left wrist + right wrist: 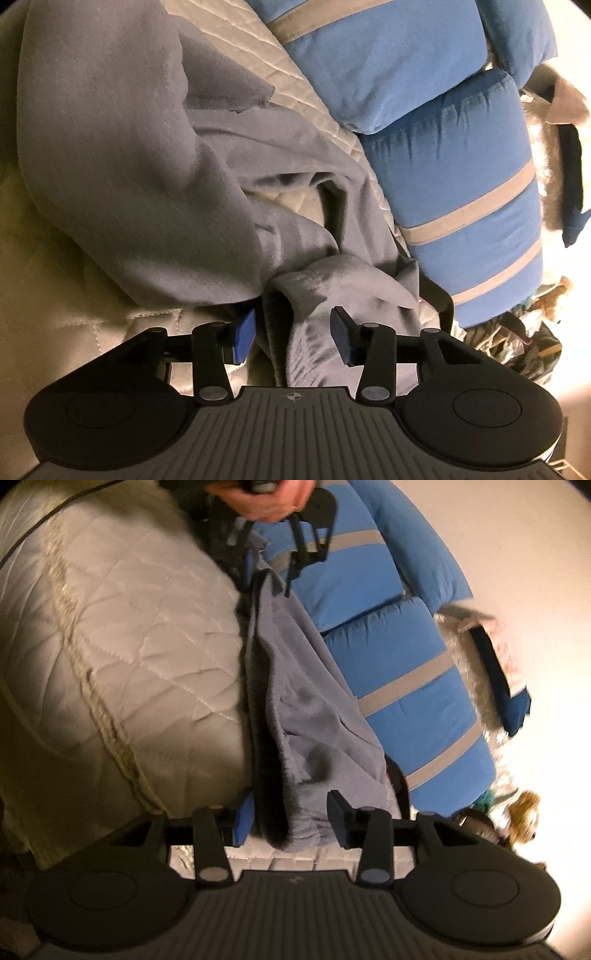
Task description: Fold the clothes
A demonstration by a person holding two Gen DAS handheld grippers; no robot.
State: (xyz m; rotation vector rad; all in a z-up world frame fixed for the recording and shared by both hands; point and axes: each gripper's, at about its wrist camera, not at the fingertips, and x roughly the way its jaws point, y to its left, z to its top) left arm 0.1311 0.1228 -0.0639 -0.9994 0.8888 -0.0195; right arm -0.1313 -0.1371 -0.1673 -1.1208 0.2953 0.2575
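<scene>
- Fabric of the grey garment [295, 317] sits nearest in our left wrist view, a bunched fold running up between the two blue pads of the left gripper [291, 332].
- We see a gap on each side of that fold: the left pad stands clear of the cloth, and the right pad is just beside it without visibly pressing, so we read these jaws as parted, about half wide, with cloth between them.
- Beyond the pads, the garment spreads up and to the left as a broad grey sheet with deep creases, lying on the cream quilted bedcover [74, 325].
- In our right wrist view, the right gripper [291, 818] likewise straddles the garment's rolled hem [299, 834], which hangs between its pads; these jaws too are parted about half wide, with the cloth between them, and we see no firm pinch.
- From there the grey garment stretches away as a narrow band toward the other gripper at the top of that view, held in a person's hand [266, 502], with the far end of the cloth at its fingers.
- To the left of the band lies the quilted bedcover; to the right lies a blue blanket [399, 657] with grey stripes, folded in thick rolls.
- Farthest right, a fluffy white item with a dark strap [491, 664] rests near the blanket, against a pale wall.
</scene>
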